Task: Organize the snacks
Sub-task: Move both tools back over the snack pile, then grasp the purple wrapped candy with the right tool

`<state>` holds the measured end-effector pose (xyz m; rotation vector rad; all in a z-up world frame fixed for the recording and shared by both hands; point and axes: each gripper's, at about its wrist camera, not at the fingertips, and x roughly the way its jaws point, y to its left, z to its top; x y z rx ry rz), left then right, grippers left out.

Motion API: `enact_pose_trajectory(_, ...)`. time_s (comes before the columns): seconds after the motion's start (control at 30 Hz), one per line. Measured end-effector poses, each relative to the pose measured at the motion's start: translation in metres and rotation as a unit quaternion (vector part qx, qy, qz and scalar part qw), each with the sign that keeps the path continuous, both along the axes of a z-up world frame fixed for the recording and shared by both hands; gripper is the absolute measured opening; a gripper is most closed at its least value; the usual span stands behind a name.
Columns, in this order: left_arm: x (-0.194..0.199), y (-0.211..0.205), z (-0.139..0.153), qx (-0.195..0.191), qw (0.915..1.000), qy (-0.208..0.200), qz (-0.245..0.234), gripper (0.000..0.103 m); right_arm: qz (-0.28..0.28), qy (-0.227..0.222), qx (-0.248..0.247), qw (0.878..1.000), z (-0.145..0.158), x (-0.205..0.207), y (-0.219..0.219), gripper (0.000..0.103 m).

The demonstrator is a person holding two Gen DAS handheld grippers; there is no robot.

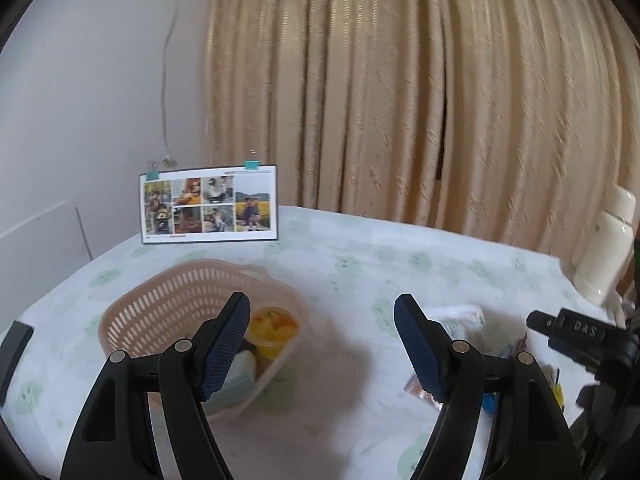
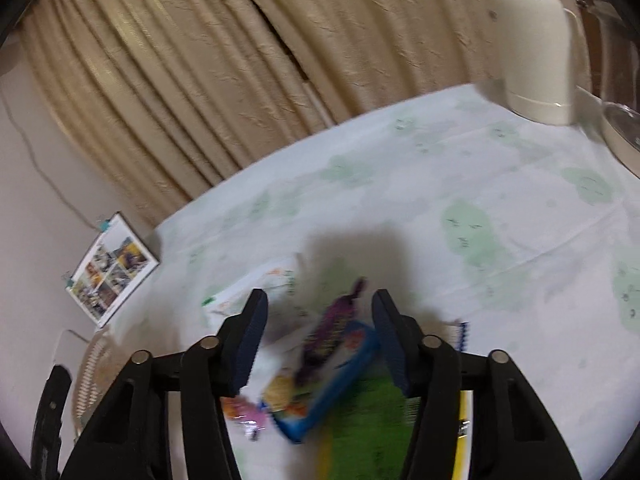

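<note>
The left gripper (image 1: pixel 322 344) is held wide open above the tablecloth (image 1: pixel 360 264), with nothing between its pads. At its 10 o'clock a pink basket (image 1: pixel 160 304) is seen, in which an orange jelly cup (image 1: pixel 274 330) is set upright. The right gripper (image 2: pixel 320 340) is likewise spread wide, over a blurred heap of snack packets. A blue packet (image 2: pixel 340 376) is laid with its long axis from 7 to 1 o'clock, a purple packet (image 2: pixel 330 328) lying over it. A green packet (image 2: pixel 368 428) lies at 5 o'clock. A cream kettle (image 2: pixel 536 44) is stood at 1 o'clock, a photo calendar (image 2: pixel 110 270) at 9 o'clock.
</note>
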<state>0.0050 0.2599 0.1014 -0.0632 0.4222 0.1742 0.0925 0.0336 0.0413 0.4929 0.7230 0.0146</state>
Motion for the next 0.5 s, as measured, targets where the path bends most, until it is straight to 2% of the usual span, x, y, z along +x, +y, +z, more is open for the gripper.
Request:
enact_pose_trajectory(0.13, 0.001, -0.012, -0.005, 0.010, 0.9996, 0.010, -0.026, 0.075, -0.006, 0.026, -0.001, 1.000, -0.012, 0.005, -0.005, 0.043)
enact_pose_trajectory(0.23, 0.006, -0.015, -0.010, -0.001, 0.9984, 0.031, -0.047, 0.075, 0.001, 0.033, -0.005, 0.999, -0.017, 0.006, -0.004, 0.041)
enact_pose_trajectory(0.5, 0.008, -0.023, -0.015, 0.005, 0.9970, 0.043, -0.064, 0.075, 0.011, 0.048, -0.024, 0.998, -0.027, 0.015, 0.004, 0.036)
